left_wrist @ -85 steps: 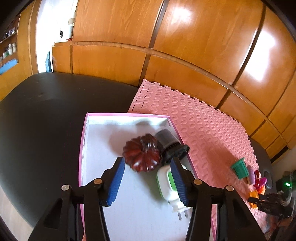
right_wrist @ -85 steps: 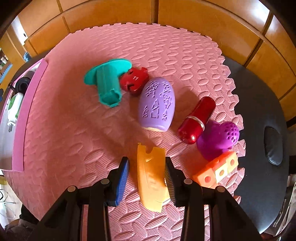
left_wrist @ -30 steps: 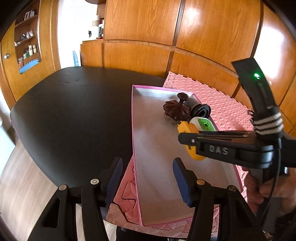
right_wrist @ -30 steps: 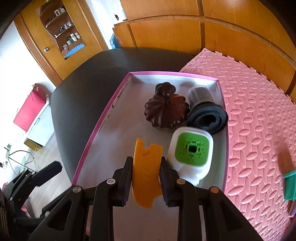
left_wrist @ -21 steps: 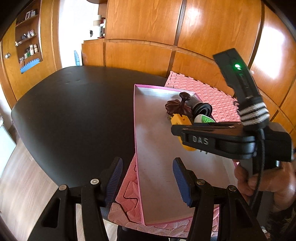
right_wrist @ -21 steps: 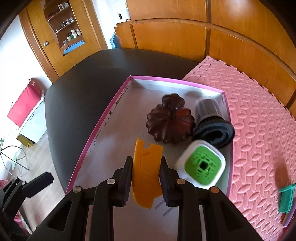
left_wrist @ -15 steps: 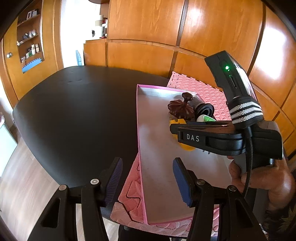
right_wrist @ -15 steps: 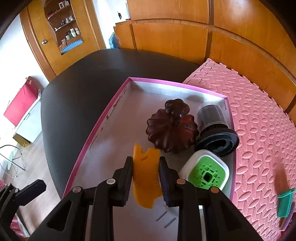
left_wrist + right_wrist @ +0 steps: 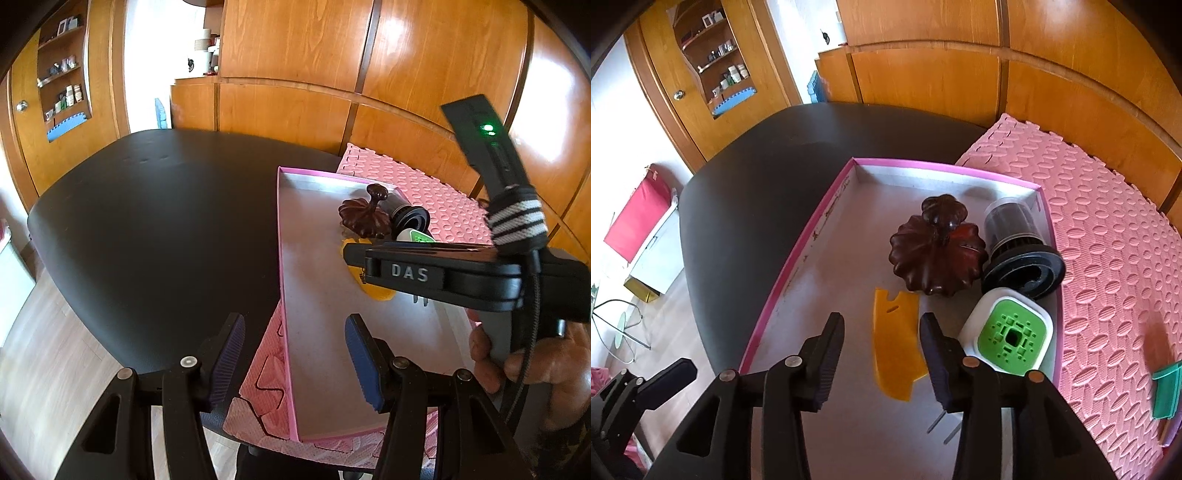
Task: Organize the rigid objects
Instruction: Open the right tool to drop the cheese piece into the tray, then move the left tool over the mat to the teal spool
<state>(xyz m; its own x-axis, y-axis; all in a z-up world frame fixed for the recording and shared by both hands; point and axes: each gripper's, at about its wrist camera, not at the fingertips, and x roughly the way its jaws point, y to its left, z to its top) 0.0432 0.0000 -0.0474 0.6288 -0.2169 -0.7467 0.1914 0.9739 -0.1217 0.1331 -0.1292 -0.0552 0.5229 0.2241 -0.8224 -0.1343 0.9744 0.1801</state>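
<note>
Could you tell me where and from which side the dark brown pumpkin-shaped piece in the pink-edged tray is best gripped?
Grip the pumpkin-shaped piece by its knobbed stem, coming from above. The stem stands proud of the wide ribbed body, which looks too broad for the jaws. The black filter crowds its right side and the orange scraper lies just in front, so a side approach seems likelier to bump something.

Behind your work area, wood-panelled cabinets [image 9: 295, 92] line the wall. At left, a glass-fronted cabinet [image 9: 716, 70] holds small bottles on its shelves. The black counter [image 9: 155, 221] spreads wide and bare. On the wooden floor [image 9: 665, 295] you have a red-topped bin [image 9: 639, 218].
</note>
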